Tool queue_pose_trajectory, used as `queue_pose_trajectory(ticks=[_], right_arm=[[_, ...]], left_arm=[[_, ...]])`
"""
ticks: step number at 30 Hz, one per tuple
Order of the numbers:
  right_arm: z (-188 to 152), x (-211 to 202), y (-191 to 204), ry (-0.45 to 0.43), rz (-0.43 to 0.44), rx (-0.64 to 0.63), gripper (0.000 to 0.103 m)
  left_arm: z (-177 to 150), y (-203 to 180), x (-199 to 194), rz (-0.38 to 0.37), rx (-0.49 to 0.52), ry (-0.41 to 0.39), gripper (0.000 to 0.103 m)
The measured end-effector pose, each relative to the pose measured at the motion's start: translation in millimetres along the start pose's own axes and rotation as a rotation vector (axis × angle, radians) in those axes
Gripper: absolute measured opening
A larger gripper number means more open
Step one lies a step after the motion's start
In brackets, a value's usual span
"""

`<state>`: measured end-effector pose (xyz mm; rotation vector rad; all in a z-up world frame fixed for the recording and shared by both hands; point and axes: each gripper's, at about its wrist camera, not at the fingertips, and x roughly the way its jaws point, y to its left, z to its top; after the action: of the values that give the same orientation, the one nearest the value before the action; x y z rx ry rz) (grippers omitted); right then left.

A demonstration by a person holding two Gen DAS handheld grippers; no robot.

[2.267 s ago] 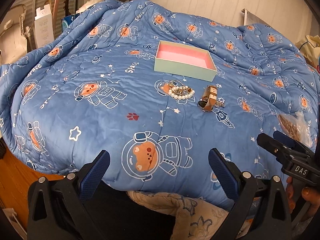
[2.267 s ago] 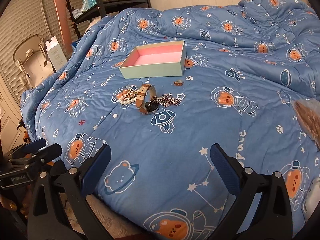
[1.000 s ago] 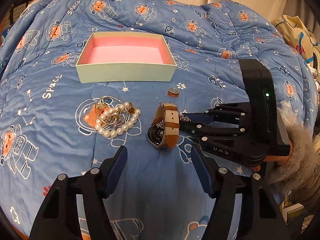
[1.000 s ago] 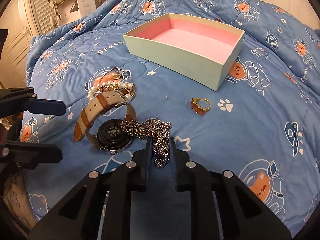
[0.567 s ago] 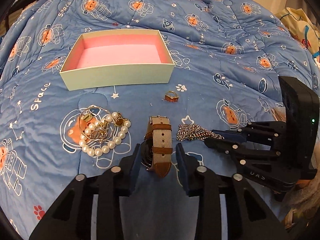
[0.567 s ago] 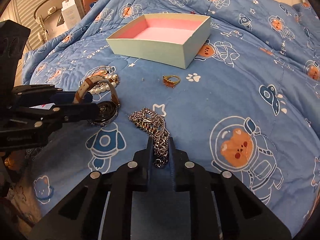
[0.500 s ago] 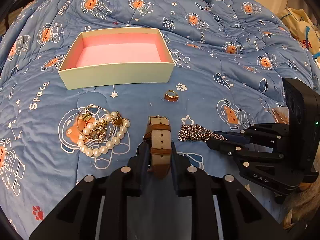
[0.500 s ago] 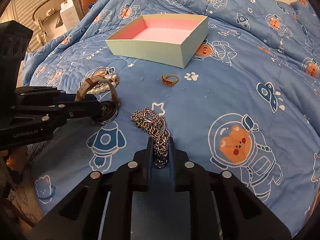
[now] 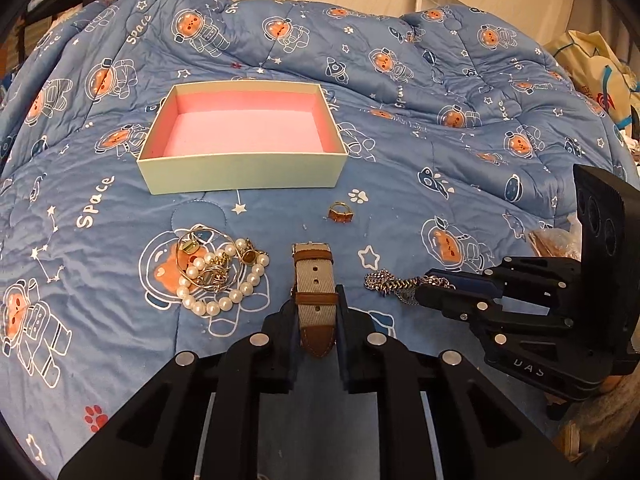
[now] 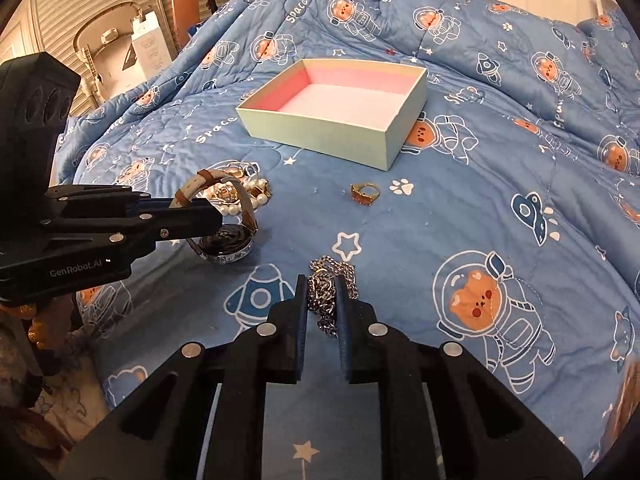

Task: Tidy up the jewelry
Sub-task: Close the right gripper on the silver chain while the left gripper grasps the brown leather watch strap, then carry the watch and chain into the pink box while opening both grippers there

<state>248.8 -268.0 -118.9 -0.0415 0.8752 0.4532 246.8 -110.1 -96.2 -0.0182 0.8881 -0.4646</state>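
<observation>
Blue quilt [image 9: 460, 152] under everything. Left gripper [image 9: 317, 312] pinched on the tan watch strap [image 9: 314, 280], watch [image 10: 226, 240] face down by its tips. Right gripper [image 10: 323, 292] clamped on the silver chain [image 10: 326, 280], chain bunched between its pads. Pearl bracelet [image 9: 220, 276] lies just left of the left gripper's tips. Gold ring [image 9: 341, 213] loose ahead of both grippers; open box [image 9: 240, 178] with pink lining further ahead, nothing in it.

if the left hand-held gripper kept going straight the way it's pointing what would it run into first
Probably the blue quilt just past the watch it holds; farther along that line sits the open box. Depth is unclear.
</observation>
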Motion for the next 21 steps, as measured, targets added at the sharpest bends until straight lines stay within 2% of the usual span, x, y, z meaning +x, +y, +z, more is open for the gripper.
queue_pose_trajectory(ticks=[11, 16, 21], right_arm=[[30, -21, 20, -0.060, 0.037, -0.025, 0.014], [59, -31, 28, -0.116, 0.056, -0.066, 0.014], [94, -32, 30, -0.172, 0.048, -0.106, 0.014]], left_arm=[[14, 16, -28, -0.015, -0.004, -0.030, 0.014], [34, 29, -36, -0.024, -0.005, -0.052, 0.014], [57, 41, -40, 0.003, 0.011, -0.084, 0.014]])
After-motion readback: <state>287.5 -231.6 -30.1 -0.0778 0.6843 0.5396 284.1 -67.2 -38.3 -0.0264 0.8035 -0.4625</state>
